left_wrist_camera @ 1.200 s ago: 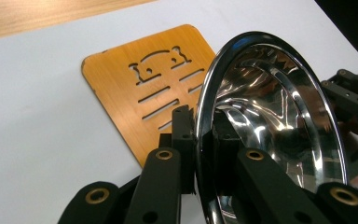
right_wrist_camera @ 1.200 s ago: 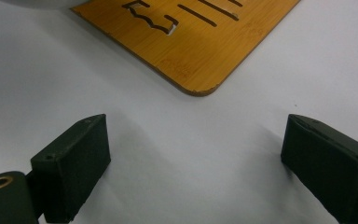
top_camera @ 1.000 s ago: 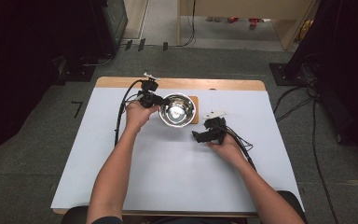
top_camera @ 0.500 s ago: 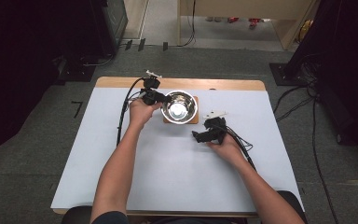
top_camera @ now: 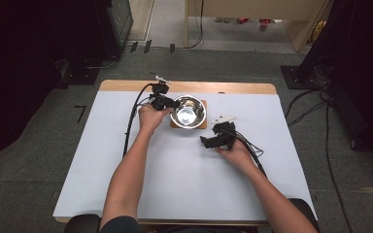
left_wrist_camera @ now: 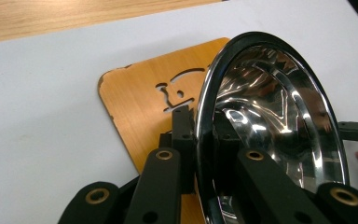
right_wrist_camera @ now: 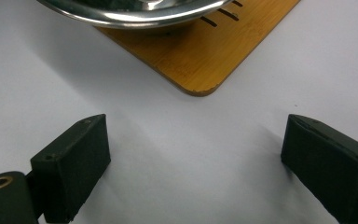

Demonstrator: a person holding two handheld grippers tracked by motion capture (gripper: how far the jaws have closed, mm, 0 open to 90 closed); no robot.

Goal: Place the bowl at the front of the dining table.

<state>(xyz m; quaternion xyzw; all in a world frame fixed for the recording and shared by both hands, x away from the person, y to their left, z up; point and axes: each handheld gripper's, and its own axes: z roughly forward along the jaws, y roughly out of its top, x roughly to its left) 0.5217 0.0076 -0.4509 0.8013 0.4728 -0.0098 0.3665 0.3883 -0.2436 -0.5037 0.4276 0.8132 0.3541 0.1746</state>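
We're over the white tabletop (top_camera: 175, 194), and near the middle of its far edge lies the wooden board (top_camera: 203, 124), corner rounded, a cut-out figure showing in the left gripper view. On that board we see the steel bowl (top_camera: 188, 109), tilted, its rim clamped from the left side by our left tongs (top_camera: 167, 102), one jaw inside the rim and one outside. Our right tongs (top_camera: 209, 141) rest just on our side of the board, jaws spread wide with nothing between them but bare tabletop.
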